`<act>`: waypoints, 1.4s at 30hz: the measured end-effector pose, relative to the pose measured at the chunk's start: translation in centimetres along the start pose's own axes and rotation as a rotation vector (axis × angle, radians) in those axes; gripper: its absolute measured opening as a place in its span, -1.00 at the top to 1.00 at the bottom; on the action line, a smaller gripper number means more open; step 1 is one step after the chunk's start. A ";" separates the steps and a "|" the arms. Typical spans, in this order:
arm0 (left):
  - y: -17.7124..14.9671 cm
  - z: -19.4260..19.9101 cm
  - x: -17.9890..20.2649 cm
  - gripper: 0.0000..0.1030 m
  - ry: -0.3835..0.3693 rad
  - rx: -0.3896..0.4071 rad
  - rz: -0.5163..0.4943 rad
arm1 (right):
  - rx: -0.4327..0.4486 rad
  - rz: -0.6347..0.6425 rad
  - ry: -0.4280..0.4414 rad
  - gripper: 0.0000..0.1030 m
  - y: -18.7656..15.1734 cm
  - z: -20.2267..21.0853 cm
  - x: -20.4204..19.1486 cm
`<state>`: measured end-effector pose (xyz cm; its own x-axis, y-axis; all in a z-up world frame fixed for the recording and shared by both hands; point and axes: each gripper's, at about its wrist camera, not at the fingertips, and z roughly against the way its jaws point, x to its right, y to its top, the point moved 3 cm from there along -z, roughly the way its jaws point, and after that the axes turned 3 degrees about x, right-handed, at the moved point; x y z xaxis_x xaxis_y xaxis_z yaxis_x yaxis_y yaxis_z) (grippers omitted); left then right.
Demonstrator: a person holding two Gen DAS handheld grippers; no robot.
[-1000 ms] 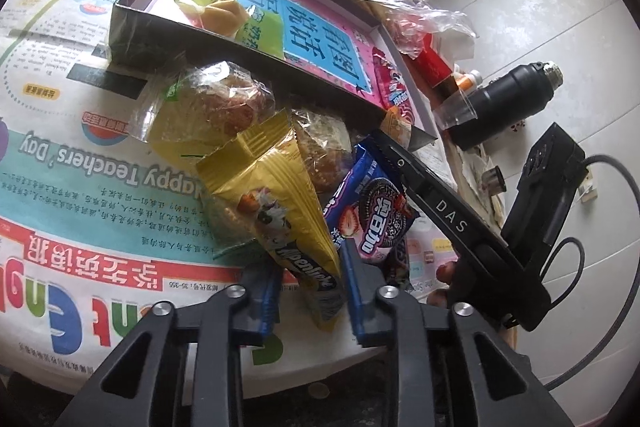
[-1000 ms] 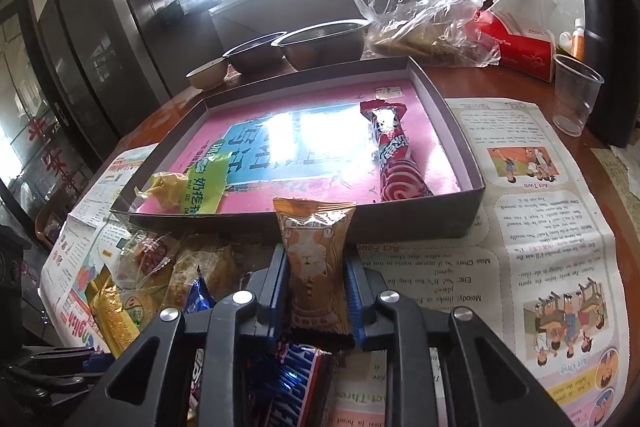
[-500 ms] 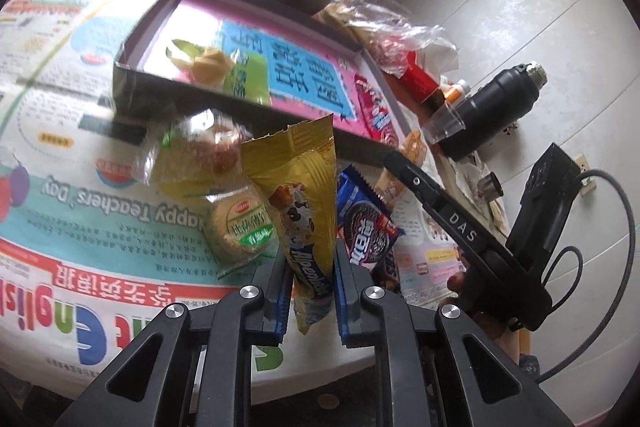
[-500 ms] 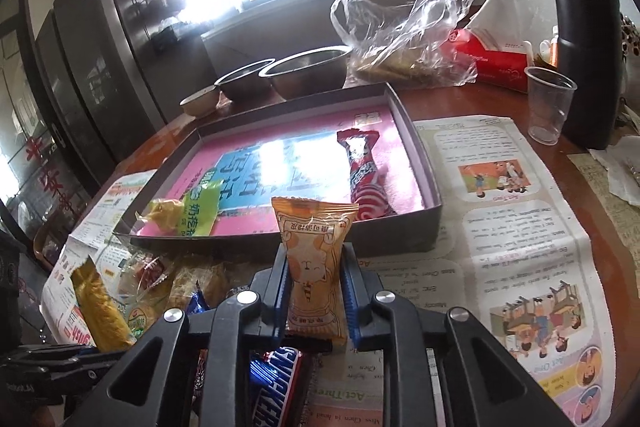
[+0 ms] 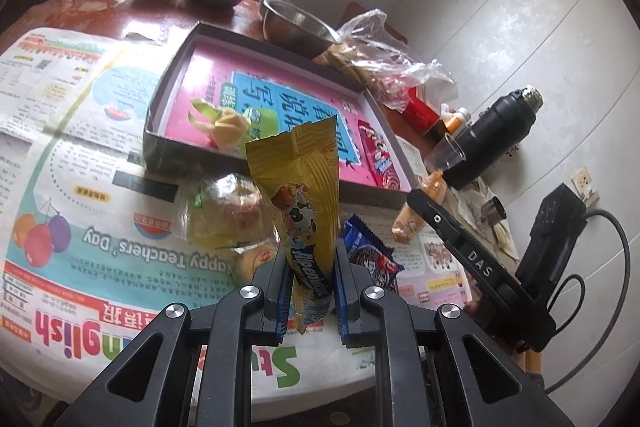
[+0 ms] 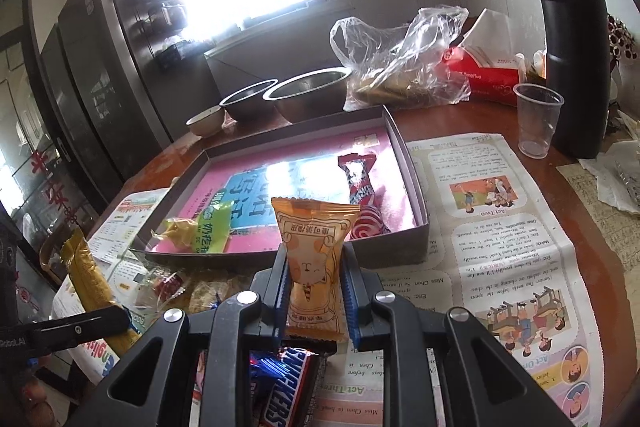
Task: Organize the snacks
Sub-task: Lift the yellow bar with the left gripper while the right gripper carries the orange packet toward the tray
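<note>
My left claw (image 5: 311,287) is clamped on a yellow milk-candy packet (image 5: 302,195), which stands upright between the pads, clear of the newspaper (image 5: 80,187). My right claw (image 6: 316,291) is squeezed onto an orange snack packet (image 6: 314,259), also upright. Just under the right claw lies a Snickers bar (image 6: 280,391). Just beyond the left claw sit a clear-wrapped pastry (image 5: 228,215) and, to its right, a blue Oreo pack (image 5: 368,259). Ahead of both claws is the shallow grey box (image 6: 384,247) with a pink lining; inside it lie a red-and-white packet (image 6: 360,195) on the right and a yellow-green wrapped sweet (image 6: 196,231) on the left. Farther off stand two steel bowls (image 6: 308,95).
</note>
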<state>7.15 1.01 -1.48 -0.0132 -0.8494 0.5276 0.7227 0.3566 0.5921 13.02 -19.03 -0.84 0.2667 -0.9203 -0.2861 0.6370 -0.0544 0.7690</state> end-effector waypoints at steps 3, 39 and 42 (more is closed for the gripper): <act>0.5 0.3 0.2 0.64 0.002 0.021 -0.005 | 0.011 0.000 0.006 0.54 0.2 0.4 -0.2; 7.9 -2.5 2.6 0.64 -0.005 0.114 -0.102 | 0.061 0.050 0.018 0.54 4.2 -0.6 -1.9; 8.4 -3.2 2.4 0.64 0.000 0.105 -0.103 | 0.060 0.055 0.017 0.54 4.6 -1.0 -2.0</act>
<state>15.43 0.71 2.76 -0.0832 -0.8838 0.4605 0.6409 0.3063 0.7038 16.13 -17.03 2.71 0.3124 -0.9160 -0.2518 0.5765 -0.0278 0.8166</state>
